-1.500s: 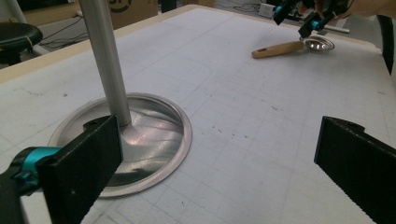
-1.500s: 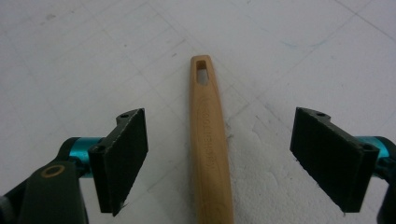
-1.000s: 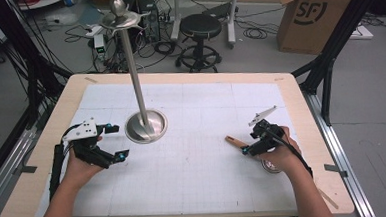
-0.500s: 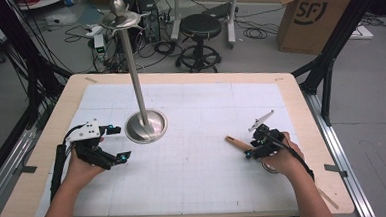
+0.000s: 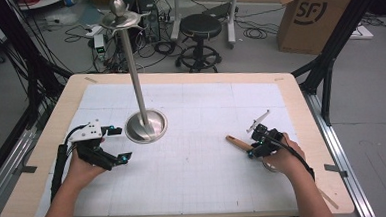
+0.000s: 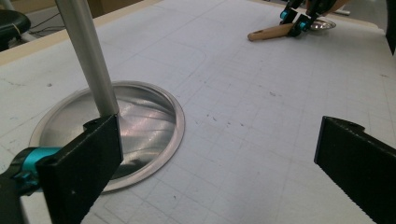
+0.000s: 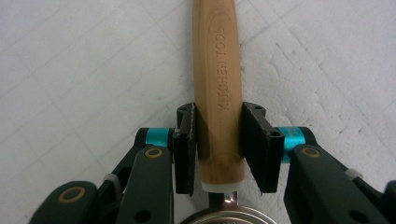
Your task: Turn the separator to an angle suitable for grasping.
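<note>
Presently, at the lower right of the high view, the right gripper (image 5: pixel 252 151) has just been closing and now clamps the pale wooden handle (image 7: pixel 217 88) of a kitchen utensil; in the right gripper view both black jaws press its sides just above the utensil's round metal head (image 7: pixel 224 218), with the words KITCHEN TOOL running along the grain. The handle lies flat on the white gridded mat (image 5: pixel 204 173), pointing up and left from the gripper. At lower left, the left gripper (image 5: pixel 119 144) is held above the mat with its jaws wide apart and nothing between them. Just beyond it stands a polished metal stand (image 5: pixel 146 126), a round dished base carrying a tall upright pole. The light wooden table (image 5: pixel 44 166) borders the mat.
</note>
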Motion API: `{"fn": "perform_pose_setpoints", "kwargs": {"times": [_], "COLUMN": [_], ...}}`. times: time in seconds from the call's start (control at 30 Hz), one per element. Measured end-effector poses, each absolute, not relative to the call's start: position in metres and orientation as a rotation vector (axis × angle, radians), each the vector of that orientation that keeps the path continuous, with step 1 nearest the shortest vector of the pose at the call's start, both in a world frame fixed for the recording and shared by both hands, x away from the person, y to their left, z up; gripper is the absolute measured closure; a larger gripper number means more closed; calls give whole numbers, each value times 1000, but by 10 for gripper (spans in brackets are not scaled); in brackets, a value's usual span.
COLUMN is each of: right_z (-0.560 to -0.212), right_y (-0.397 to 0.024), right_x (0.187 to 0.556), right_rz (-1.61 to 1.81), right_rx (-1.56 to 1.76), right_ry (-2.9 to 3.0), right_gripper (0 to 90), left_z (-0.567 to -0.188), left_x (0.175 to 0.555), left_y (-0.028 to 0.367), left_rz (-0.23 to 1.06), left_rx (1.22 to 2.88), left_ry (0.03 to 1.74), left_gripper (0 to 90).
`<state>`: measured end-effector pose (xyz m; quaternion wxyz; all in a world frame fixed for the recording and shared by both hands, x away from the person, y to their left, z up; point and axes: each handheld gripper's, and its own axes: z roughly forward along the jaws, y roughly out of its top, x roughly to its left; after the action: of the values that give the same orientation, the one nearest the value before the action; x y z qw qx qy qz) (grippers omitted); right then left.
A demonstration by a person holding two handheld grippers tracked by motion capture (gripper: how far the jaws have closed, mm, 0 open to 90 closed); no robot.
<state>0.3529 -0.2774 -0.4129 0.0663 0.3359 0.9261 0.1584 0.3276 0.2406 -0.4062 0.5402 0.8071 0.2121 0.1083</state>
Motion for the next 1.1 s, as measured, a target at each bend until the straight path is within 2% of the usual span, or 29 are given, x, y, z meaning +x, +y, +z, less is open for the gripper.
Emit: {"fn": "perform_pose_setpoints", "kwargs": {"times": [0.3, 0.67, 0.9, 1.1], "right_z": [-411, -410, -408, -396], "right_y": [-265, -267, -272, -278], "right_x": [358, 357, 357, 354], "right_rz": [333, 364, 447, 687], "right_rx": [1012, 972, 968, 975], "right_ry": [2816, 2818, 2814, 2788], "right_gripper": [663, 678, 679, 679], "left_z": [-405, -406, -408, -407], "left_x": [327, 328, 328, 329], "left_y": [241, 242, 240, 241], "left_rz": [261, 257, 249, 253], "left_rx": [1913, 1915, 1930, 1921], "left_ry": [505, 507, 505, 505], "left_gripper": [17, 17, 17, 17]}}
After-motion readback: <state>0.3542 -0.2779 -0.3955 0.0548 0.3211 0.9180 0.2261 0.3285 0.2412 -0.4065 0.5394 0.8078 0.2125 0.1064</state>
